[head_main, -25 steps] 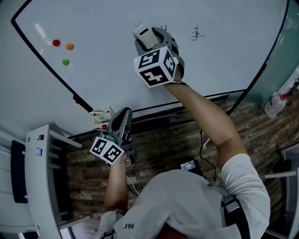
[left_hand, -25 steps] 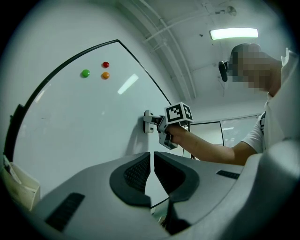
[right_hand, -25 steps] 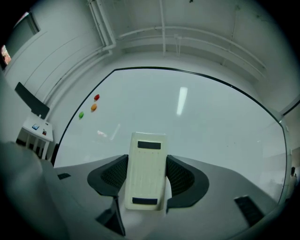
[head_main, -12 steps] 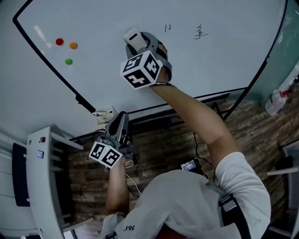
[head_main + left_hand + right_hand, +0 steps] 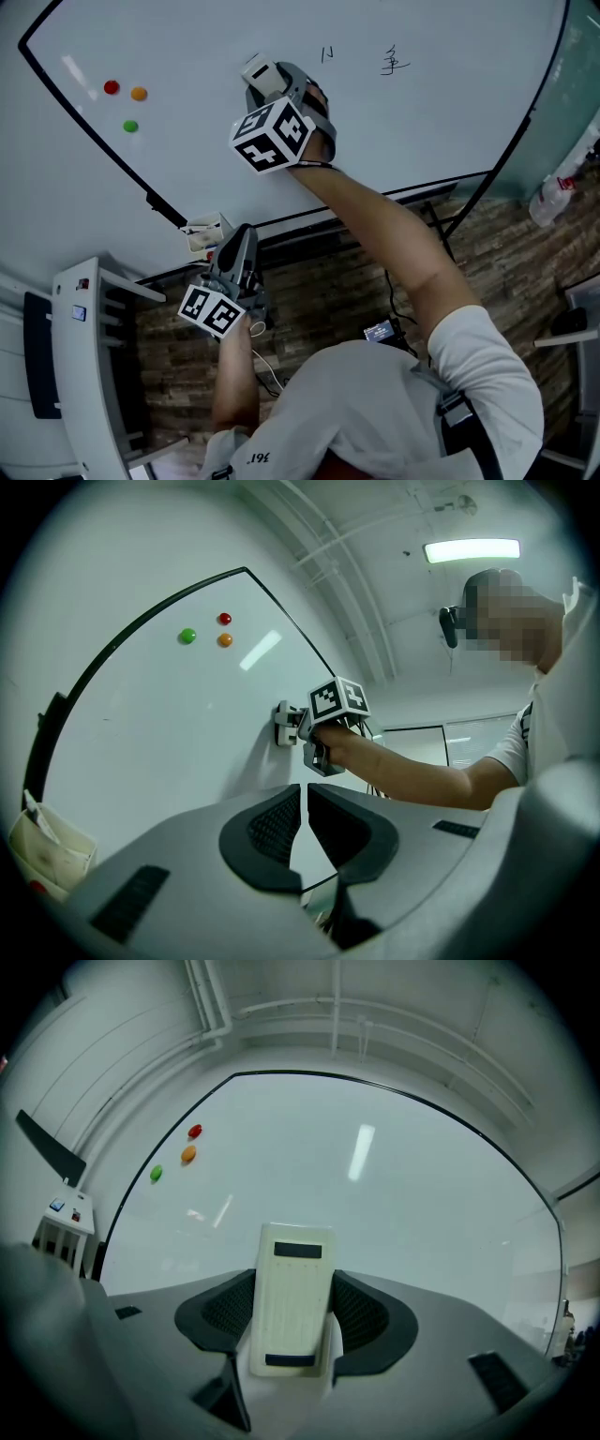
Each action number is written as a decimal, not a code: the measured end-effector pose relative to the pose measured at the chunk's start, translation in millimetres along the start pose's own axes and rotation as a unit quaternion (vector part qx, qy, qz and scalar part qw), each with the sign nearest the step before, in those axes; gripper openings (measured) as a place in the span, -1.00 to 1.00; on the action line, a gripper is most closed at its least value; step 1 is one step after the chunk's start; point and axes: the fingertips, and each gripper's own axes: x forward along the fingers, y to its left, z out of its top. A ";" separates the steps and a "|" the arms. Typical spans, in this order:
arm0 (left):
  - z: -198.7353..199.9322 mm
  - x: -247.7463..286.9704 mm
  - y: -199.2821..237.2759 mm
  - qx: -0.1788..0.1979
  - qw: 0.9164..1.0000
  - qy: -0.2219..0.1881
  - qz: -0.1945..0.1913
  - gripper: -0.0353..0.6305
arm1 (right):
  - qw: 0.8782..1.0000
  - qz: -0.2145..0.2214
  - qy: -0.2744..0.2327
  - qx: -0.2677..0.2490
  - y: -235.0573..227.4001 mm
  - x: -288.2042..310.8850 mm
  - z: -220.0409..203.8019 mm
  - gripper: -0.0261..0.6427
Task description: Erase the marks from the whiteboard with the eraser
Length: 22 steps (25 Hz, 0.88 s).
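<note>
Right claw [image 5: 292, 1309] is pinching the likely light, rigid eraser [image 5: 262, 72] by its sides against the whiteboard [image 5: 422, 122]; left claw [image 5: 302, 827] is hanging clenched, empty.

The eraser [image 5: 262, 71], clamped in the right tongs [image 5: 266, 79], has been carried leftward across the whiteboard [image 5: 450, 112]. The pair of strokes [image 5: 326, 53], partly covered a second ago, has been left exposed and now lies apart from the eraser.
</note>
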 end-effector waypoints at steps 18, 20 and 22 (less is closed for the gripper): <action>-16.9 42.6 -27.6 -0.007 1.000 0.008 -0.024 -0.84 | 1.000 -0.006 0.008 0.015 -49.7 -9.2 -22.8 -0.11; -20.8 48.4 -32.5 -0.009 0.999 0.011 -0.029 -0.84 | 1.000 -0.010 0.009 0.018 -59.1 -11.7 -26.2 -0.11; -25.3 53.2 -35.7 -0.013 0.999 0.014 -0.032 -0.84 | 1.000 -0.015 0.009 0.021 -68.1 -13.7 -30.2 -0.11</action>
